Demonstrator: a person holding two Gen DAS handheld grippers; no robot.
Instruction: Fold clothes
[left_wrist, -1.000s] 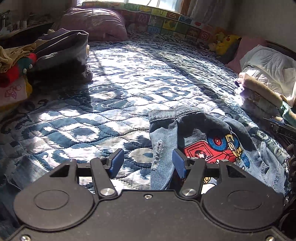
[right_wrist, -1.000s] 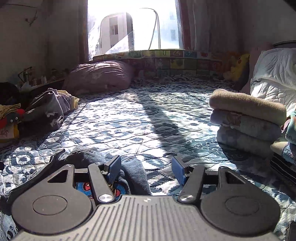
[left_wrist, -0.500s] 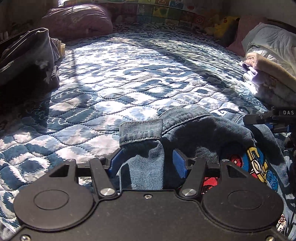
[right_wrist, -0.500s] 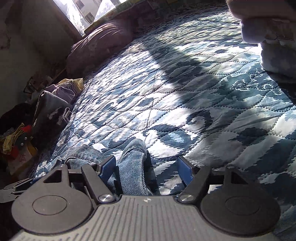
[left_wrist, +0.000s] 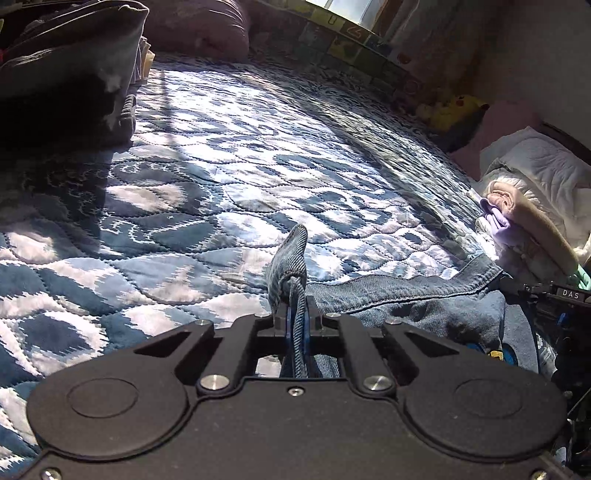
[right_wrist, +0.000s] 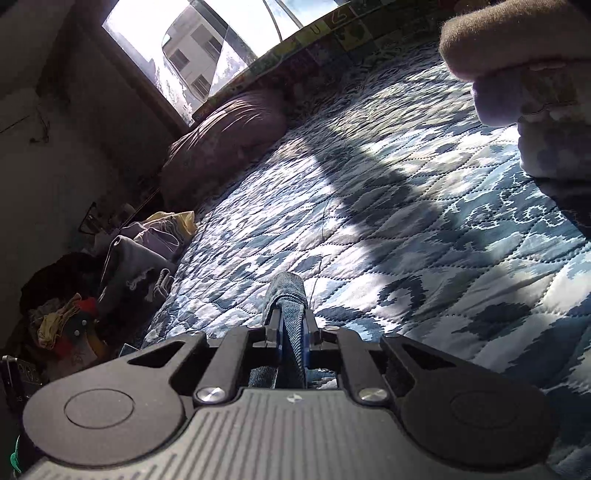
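Evidently both of my pairs of jaws are closed tight on denim: the left gripper (left_wrist: 296, 317) pinches a hem corner of the denim jacket (left_wrist: 413, 299), and the right gripper (right_wrist: 291, 325) pinches another bunched edge (which part, I cannot tell), a two-point hold suited to spreading or doubling it. From the left jaws the jacket trails toward 3 o'clock across the blue quilt (left_wrist: 258, 166), its edge poking out at 12 o'clock in both views.
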